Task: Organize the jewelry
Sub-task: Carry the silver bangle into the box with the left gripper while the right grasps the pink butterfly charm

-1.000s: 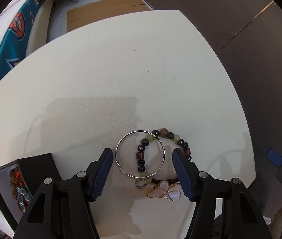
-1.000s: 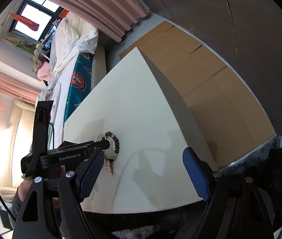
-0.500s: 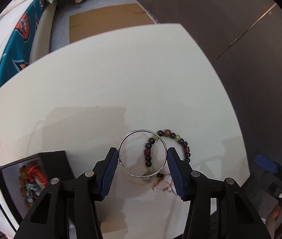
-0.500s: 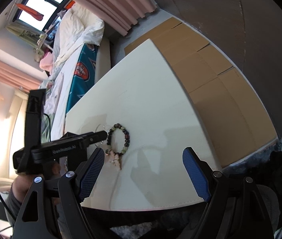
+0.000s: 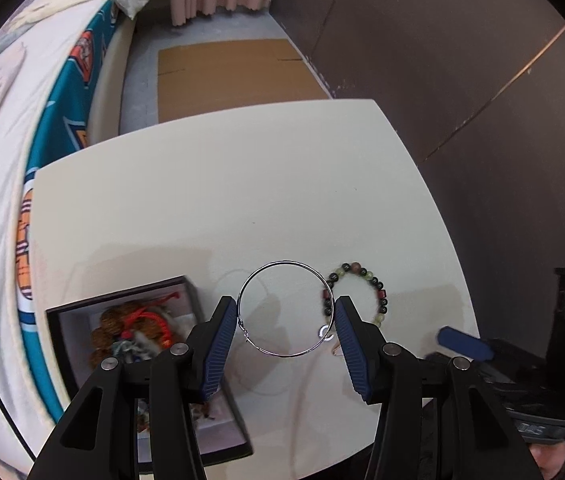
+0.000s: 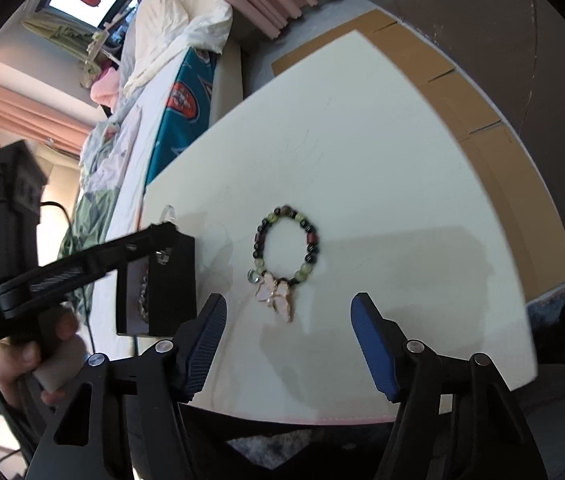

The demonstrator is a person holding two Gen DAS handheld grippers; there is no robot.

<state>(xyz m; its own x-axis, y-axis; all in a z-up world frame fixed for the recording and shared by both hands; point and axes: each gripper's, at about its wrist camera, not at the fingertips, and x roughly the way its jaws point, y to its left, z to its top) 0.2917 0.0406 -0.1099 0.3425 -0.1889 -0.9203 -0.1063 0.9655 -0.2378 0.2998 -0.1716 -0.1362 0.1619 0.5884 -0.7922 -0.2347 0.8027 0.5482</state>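
Note:
My left gripper point(image 5: 286, 324) is shut on a thin silver bangle point(image 5: 285, 265), held by its sides and lifted above the table. A beaded bracelet point(image 6: 309, 240) of green, black and red beads with a pink butterfly charm point(image 6: 276, 296) lies on the cream table point(image 6: 362, 140); it also shows in the left wrist view point(image 5: 378, 292). A black jewelry box point(image 5: 78, 308) with beaded pieces inside sits at the table's left, below and left of the bangle. My right gripper point(image 6: 288, 320) is open and empty, just short of the butterfly charm.
A bed with white bedding and a teal cover point(image 5: 54, 128) runs along the table's left. Flat cardboard point(image 5: 234, 76) lies on the floor beyond the table. A dark wall point(image 5: 462, 60) stands to the right. The left handle point(image 6: 82, 268) reaches over the box.
My left gripper closed on the bangle, lifted it off the beaded bracelet and carried it left toward the box. My right gripper moved closer to the beaded bracelet.

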